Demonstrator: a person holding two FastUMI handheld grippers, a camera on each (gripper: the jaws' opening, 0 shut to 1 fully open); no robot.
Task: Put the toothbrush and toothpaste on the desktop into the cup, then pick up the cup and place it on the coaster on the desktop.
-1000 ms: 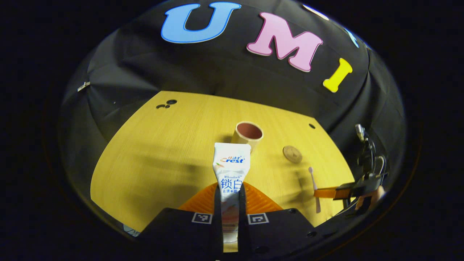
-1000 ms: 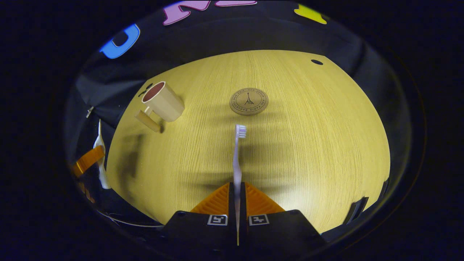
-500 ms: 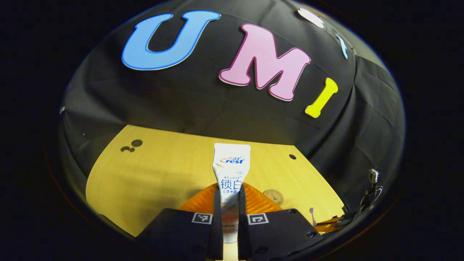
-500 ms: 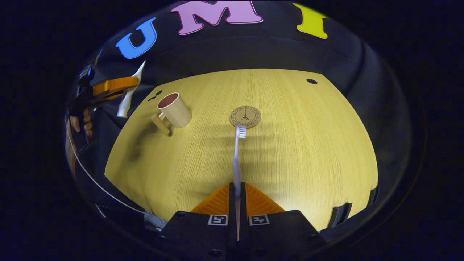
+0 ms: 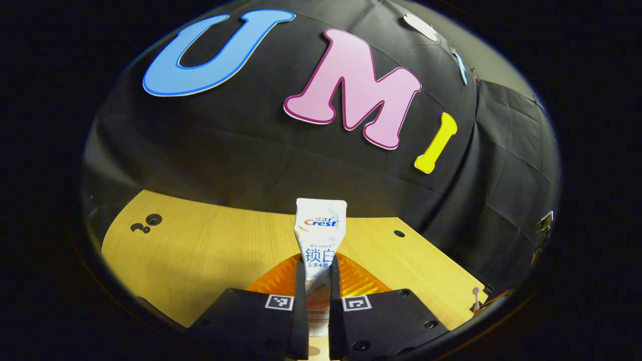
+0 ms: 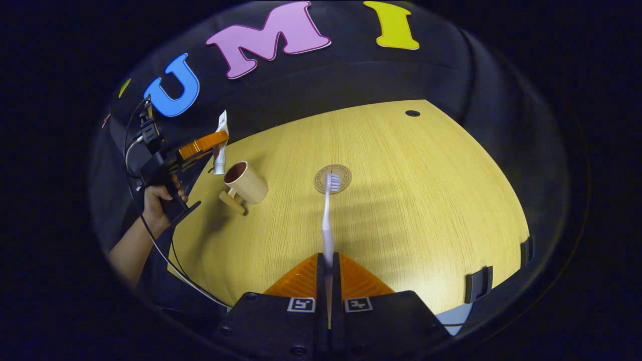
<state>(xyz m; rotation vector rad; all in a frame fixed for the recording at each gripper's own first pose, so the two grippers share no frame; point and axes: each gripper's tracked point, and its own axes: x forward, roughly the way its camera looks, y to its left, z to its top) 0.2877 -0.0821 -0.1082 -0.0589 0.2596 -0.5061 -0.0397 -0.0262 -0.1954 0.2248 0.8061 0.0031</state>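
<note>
My left gripper (image 5: 318,273) is shut on a white toothpaste tube (image 5: 319,235), which stands upright between the fingers. In the right gripper view that same gripper (image 6: 213,145) hangs over the desk's left edge, tube (image 6: 220,145) pointing cap-down just left of and above the beige cup (image 6: 246,181). The cup stands upright with its handle toward me. My right gripper (image 6: 328,265) is shut on a pale toothbrush (image 6: 328,215), bristles pointing away, over the round cork coaster (image 6: 332,179). The toothbrush head (image 5: 475,292) shows small at the lower right of the left gripper view.
The wooden desktop (image 6: 401,200) has a cable hole (image 6: 412,113) at its far right and small holes (image 5: 146,223) at its far left. A hand (image 6: 160,198) holds the left gripper, with cables trailing down. Black clips (image 6: 480,285) sit on the near right edge.
The left gripper rose and tilted up with the tube, so the cup and coaster dropped out of its view; it now hangs close by the cup. The right gripper lifted the toothbrush slightly.
</note>
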